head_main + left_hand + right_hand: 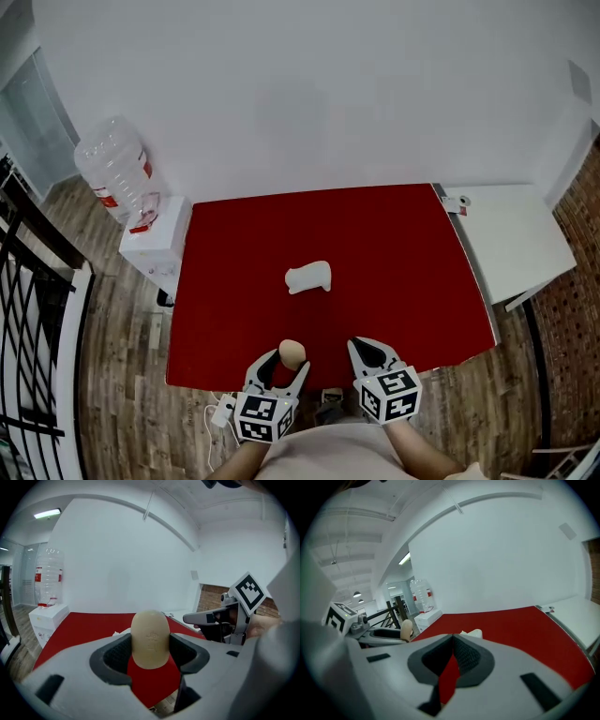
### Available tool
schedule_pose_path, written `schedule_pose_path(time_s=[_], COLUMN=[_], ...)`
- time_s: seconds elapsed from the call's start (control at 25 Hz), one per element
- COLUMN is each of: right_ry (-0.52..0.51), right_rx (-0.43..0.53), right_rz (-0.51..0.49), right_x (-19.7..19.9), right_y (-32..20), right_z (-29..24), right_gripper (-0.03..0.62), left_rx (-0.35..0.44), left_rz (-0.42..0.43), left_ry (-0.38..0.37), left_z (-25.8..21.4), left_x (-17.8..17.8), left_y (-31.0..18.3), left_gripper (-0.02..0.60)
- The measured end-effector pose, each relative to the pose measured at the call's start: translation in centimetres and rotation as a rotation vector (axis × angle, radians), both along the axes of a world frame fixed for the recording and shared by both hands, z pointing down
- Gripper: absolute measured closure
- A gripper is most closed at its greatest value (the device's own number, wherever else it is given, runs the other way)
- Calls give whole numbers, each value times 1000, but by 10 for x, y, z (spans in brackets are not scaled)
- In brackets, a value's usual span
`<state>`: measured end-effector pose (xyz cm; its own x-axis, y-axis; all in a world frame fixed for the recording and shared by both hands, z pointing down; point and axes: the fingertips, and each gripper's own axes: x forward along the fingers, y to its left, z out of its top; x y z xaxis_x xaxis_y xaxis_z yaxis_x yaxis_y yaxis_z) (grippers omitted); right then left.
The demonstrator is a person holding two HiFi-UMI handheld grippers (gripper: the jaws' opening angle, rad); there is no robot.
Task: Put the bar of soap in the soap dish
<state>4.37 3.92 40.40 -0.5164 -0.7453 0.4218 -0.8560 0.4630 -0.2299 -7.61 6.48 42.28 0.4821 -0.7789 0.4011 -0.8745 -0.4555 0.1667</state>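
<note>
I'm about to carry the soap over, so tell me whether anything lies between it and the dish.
Nothing visible does. Only bare red table lies between the bar of soap in the left gripper and the soap dish.

Beige oval soap bar (150,639) stands upright, pinched in the left claw (282,366). White soap dish (308,277) sits mid red table (403,262), well apart from it.

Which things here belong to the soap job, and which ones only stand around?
For the job:
- bar of soap, held in the left claw
- white soap dish, on the red table

Only standing around:
- water bottle on its dispenser
- white side table
- right claw, shut and empty
</note>
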Motion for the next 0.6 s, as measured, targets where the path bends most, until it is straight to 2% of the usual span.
schedule_pose_path(time_s=[0.28,0.6], right_ry=[3,2], right_rx=[-10,-40], right_rz=[-29,-30], right_x=[12,-1], right_y=[-52,-73], right_z=[-2,2], right_gripper=[589,589], left_rx=[-2,-25], left_rz=[-18,-1], left_ry=[1,-2], left_z=[-4,-3], left_x=[14,5], left_y=[-49,-77], left_gripper=[322,322])
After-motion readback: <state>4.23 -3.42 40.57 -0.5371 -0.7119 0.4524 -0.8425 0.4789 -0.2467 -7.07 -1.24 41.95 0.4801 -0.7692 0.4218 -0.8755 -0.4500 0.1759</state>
